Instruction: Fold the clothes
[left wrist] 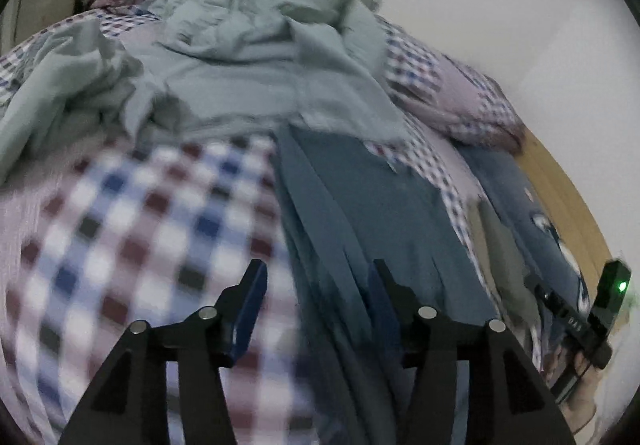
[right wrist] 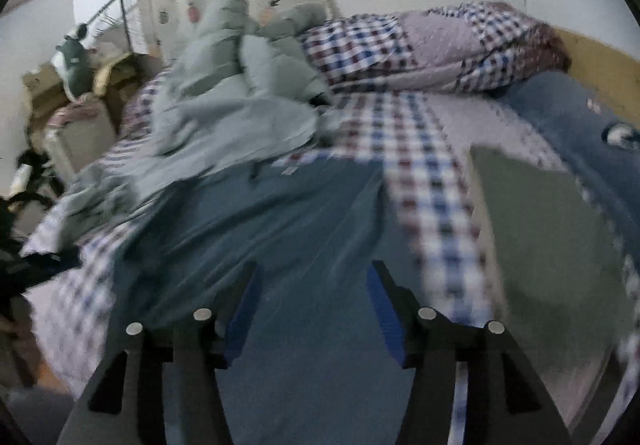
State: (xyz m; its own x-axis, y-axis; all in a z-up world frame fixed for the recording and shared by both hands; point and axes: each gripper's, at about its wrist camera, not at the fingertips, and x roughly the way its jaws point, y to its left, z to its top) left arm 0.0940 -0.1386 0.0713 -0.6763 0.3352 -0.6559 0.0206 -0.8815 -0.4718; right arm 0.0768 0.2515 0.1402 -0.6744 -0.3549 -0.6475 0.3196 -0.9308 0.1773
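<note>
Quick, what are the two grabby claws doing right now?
Left gripper: open, holding nothing, over the checked bedsheet.
Right gripper: open, holding nothing, over the blue garment.

Bed layout, as I see it
Garment (right wrist: pixel 256 221) on bedsheet (right wrist: pixel 424 181); crumpled pile (right wrist: pixel 224 113) behind; folded piece (right wrist: pixel 548 221) right.
</note>
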